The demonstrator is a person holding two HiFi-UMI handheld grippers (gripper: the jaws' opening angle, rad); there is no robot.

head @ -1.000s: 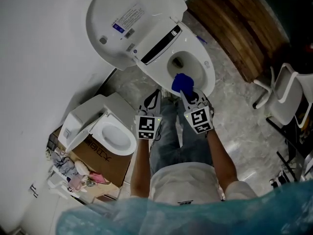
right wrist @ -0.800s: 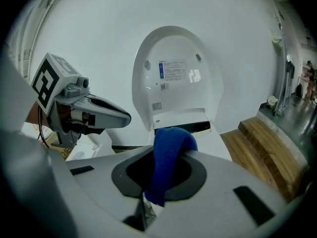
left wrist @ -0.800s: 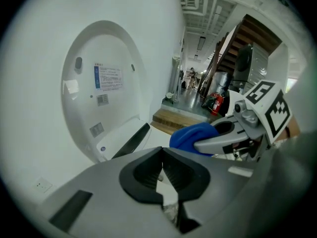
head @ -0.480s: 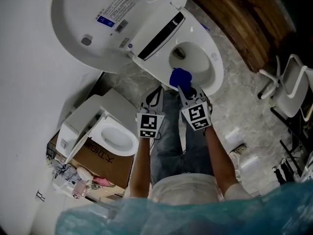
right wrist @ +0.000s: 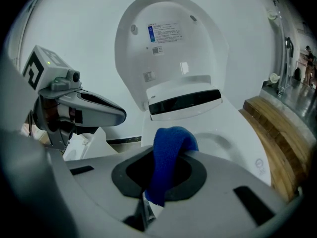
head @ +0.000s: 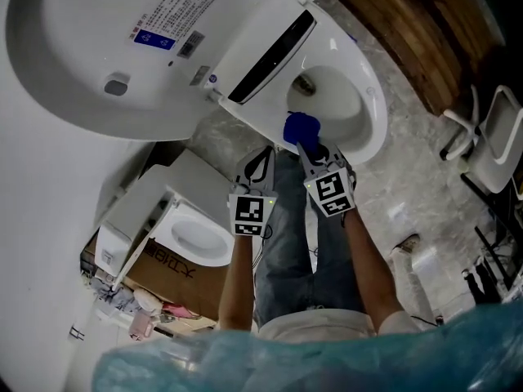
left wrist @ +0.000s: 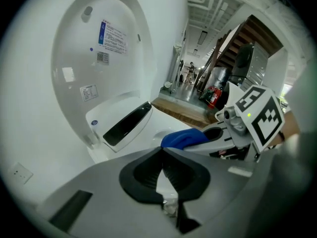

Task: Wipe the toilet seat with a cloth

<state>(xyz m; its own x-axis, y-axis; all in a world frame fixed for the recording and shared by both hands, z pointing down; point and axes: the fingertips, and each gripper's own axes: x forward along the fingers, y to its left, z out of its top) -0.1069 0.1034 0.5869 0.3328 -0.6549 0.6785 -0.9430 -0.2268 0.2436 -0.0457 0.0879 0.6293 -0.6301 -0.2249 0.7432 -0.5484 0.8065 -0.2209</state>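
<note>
Pinching the folded blue terry cloth (head: 300, 128) between its jaws, the right gripper (head: 308, 146) is reaching toward the near edge of the white oval toilet seat (head: 374, 109). In the right gripper view the cloth is standing up out of the jaws and bending forward over them, so the grip is looking firm. The left gripper (head: 259, 162) is hanging just beside the right one, a little behind it. Its jaws are pressed together at the tips and are carrying nothing.

Compared with one second ago, the person is leaning closer. The big white raised toilet lid (head: 78, 51) is now filling much more of the head view, and the bowl is sliding toward the upper right. The cloth itself is hardly moving in the picture. It is staying at the front left part of the seat ring, beside the bowl opening. I cannot tell if it is already touching the seat or is only just above it.

My judgement is that the wiping is only starting: the person is settling into position, and most of the ring is still waiting for the cloth. The next move is probably asking for downward pressure and a sweep along the ring, while the cloth is kept out of the bowl.
</note>
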